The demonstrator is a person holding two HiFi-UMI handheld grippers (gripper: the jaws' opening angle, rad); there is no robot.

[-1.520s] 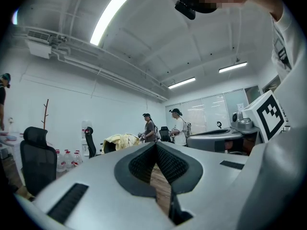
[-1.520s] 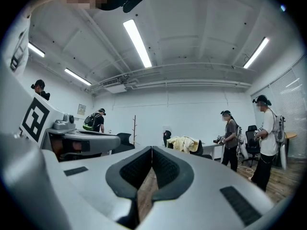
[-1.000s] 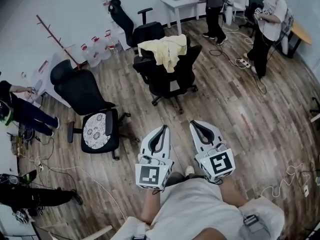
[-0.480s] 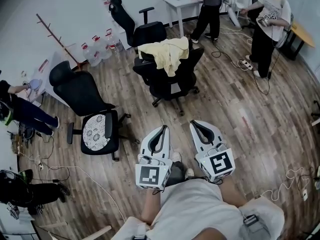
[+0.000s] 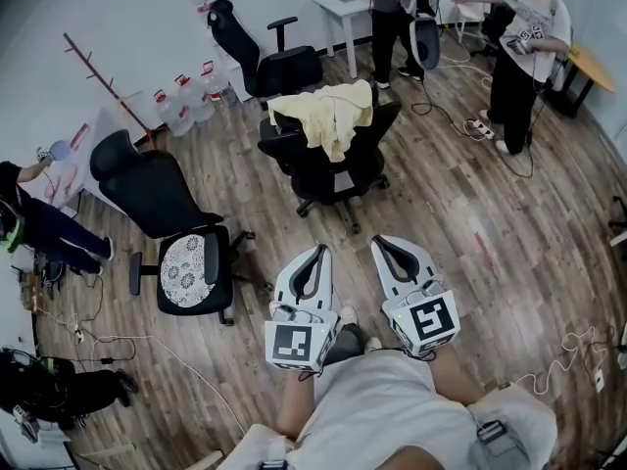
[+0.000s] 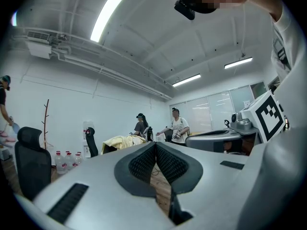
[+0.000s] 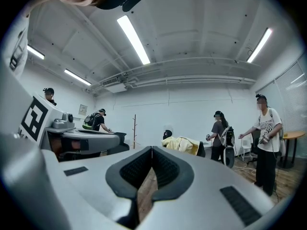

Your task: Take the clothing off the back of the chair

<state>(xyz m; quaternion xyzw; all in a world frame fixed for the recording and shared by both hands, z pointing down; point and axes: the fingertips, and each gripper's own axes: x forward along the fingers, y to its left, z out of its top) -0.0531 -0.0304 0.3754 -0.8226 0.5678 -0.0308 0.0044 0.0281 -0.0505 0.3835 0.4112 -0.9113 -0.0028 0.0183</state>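
The yellow clothing [image 5: 331, 114] hangs draped over the back of a black office chair [image 5: 331, 169], in the middle of the room on the far side of the wooden floor [image 5: 470, 223], well apart from both grippers. Two other black office chairs are close by: one farther off against the wall [image 5: 263, 55], and one nearer on the left with a patterned seat cushion [image 5: 184, 267]. Near the far left wall are a bare wooden coat stand [image 5: 98, 71] and a cluster of red-capped water jugs [image 5: 184, 91], too small to count surely. A small white worktop [image 5: 341, 8] is at the far wall, with two people standing to its right, one beside it [image 5: 390, 13] and one farther right [image 5: 521, 47]. Two more people are at the left edge, one [image 5: 34, 221] farther and one [image 5: 54, 390] nearer. The left gripper [image 5: 318, 253] and right gripper [image 5: 384, 244] are held side by side at the near centre, both pointing toward the draped chair. Each has its jaws pressed together with nothing between them.
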